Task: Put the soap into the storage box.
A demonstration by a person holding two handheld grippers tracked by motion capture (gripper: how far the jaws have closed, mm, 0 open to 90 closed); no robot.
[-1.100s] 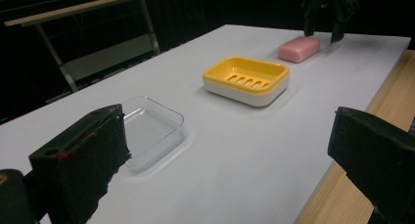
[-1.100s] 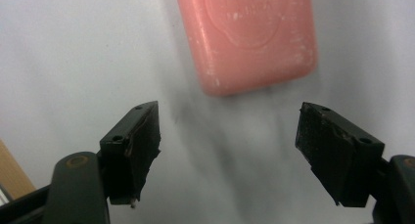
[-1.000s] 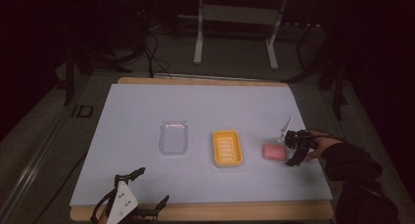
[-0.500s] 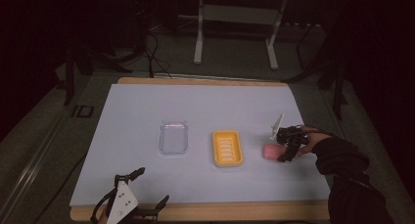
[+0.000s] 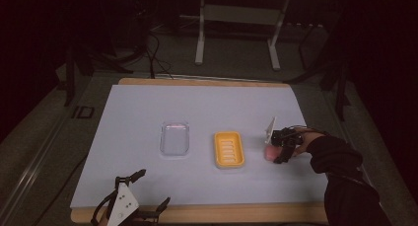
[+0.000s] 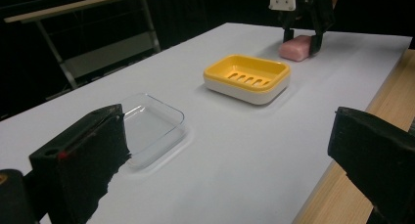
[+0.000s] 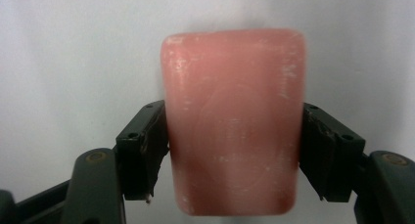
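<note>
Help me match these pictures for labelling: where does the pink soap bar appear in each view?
High view: pink soap bar right of centre, beside the yellow soap dish.
Left gripper view: top right, beyond that dish.
Right gripper view: centre, between the right tool's jaws.
Shared landmark: the white table.
</note>
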